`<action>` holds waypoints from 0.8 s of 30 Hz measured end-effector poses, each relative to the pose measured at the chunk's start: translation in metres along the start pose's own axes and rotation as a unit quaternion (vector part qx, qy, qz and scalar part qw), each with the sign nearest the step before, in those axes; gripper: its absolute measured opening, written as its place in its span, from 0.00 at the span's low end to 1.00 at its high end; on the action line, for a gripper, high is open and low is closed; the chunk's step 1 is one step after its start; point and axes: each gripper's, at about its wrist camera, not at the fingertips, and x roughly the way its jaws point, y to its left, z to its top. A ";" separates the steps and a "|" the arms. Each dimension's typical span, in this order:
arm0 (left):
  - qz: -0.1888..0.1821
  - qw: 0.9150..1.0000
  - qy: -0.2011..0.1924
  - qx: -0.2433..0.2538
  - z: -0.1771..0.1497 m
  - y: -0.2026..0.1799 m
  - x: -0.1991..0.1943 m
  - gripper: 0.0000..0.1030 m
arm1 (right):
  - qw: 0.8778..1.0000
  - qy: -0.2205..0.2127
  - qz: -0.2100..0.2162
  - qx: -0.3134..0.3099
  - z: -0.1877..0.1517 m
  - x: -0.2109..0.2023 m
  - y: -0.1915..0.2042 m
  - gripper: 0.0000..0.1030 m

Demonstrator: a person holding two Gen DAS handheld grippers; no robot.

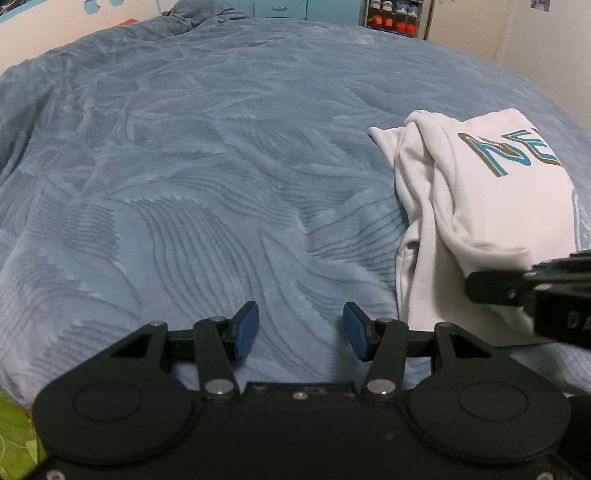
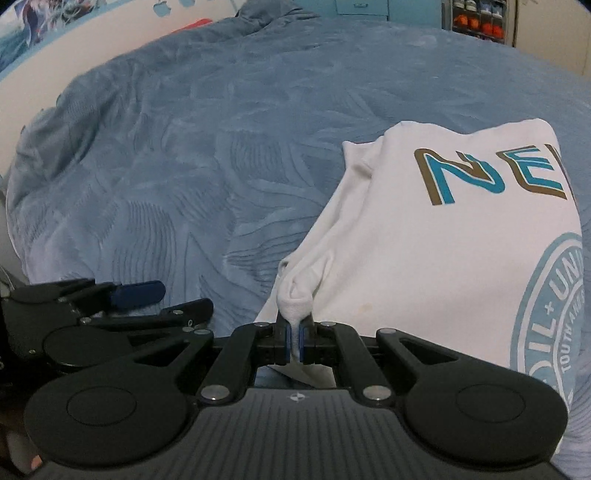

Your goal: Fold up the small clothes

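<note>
A white sweatshirt point(image 1: 480, 206) point(image 2: 436, 251) with teal and gold lettering lies partly folded on the right of the blue bedspread point(image 1: 207, 170). My right gripper point(image 2: 294, 338) is shut on a bunched edge of the sweatshirt at its near left corner. My left gripper point(image 1: 300, 330) is open over bare bedspread, to the left of the sweatshirt, with nothing between its blue pads point(image 1: 246, 332). In the right wrist view the left gripper point(image 2: 147, 299) shows at the lower left. The right gripper's black body point(image 1: 535, 295) enters the left wrist view from the right edge.
The textured blue bedspread point(image 2: 166, 155) covers the whole bed, rumpled at the far end. A white wall runs along the left. Blue drawers point(image 1: 280, 9) and a shoe rack point(image 1: 397, 18) stand beyond the bed's far edge. A green patterned item point(image 1: 14, 435) sits at the lower left.
</note>
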 end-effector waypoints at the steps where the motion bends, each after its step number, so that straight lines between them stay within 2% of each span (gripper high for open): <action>1: -0.003 1.000 0.000 -0.001 0.000 0.001 -0.001 0.51 | 1.000 -0.004 0.005 0.006 0.003 -0.004 0.000 0.04; 4: -0.006 1.000 -0.002 -0.005 0.002 0.005 -0.003 0.51 | 0.999 -0.022 0.029 0.026 0.021 -0.018 -0.005 0.04; 7: -0.007 1.000 -0.002 -0.011 0.004 0.007 -0.004 0.51 | 0.999 -0.035 0.033 0.021 0.030 -0.022 0.002 0.04; 16: -0.005 1.000 0.002 -0.010 0.002 0.006 -0.004 0.51 | 0.998 0.049 -0.007 0.027 0.006 0.038 0.002 0.04; 24: -0.002 1.000 0.005 -0.014 0.003 0.005 -0.002 0.51 | 0.995 0.082 -0.004 0.063 0.008 0.054 -0.010 0.05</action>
